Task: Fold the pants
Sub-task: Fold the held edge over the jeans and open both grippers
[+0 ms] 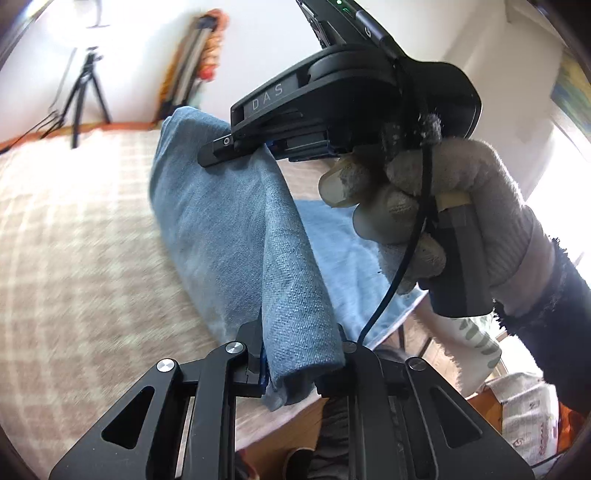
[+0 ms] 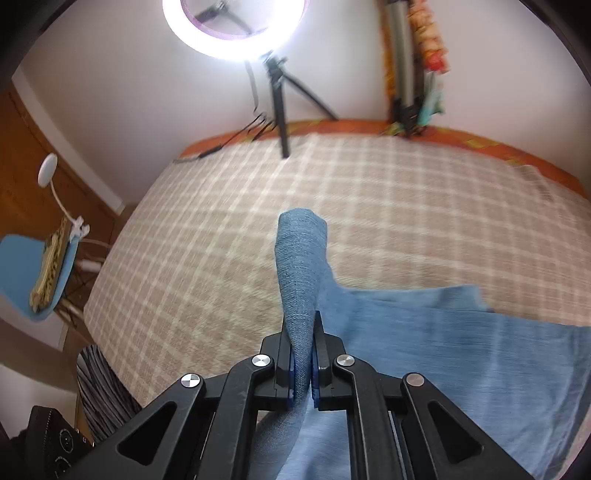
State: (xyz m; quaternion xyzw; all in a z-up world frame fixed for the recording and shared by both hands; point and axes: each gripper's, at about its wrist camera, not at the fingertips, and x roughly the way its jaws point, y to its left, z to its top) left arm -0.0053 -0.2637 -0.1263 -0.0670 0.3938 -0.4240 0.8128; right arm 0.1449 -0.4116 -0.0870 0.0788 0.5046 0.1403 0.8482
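Note:
The blue denim pants [image 1: 236, 236] lie on a bed with a beige checked cover [image 1: 74, 229]. My left gripper [image 1: 295, 365] is shut on a thick bunched fold of the pants at the near bed edge. My right gripper [image 2: 303, 373] is shut on another fold of the pants [image 2: 301, 266], which stands up between its pads, with the rest of the pants spread flat to the right [image 2: 461, 350]. In the left wrist view the right gripper [image 1: 258, 147], held by a gloved hand [image 1: 424, 206], grips the same raised fold further along.
A ring light [image 2: 234, 29] on a black tripod [image 2: 280, 107] stands at the bed's far edge by the white wall. A blue chair [image 2: 33, 273] is at the left. Another tripod and coloured items [image 2: 417, 74] lean at the far right.

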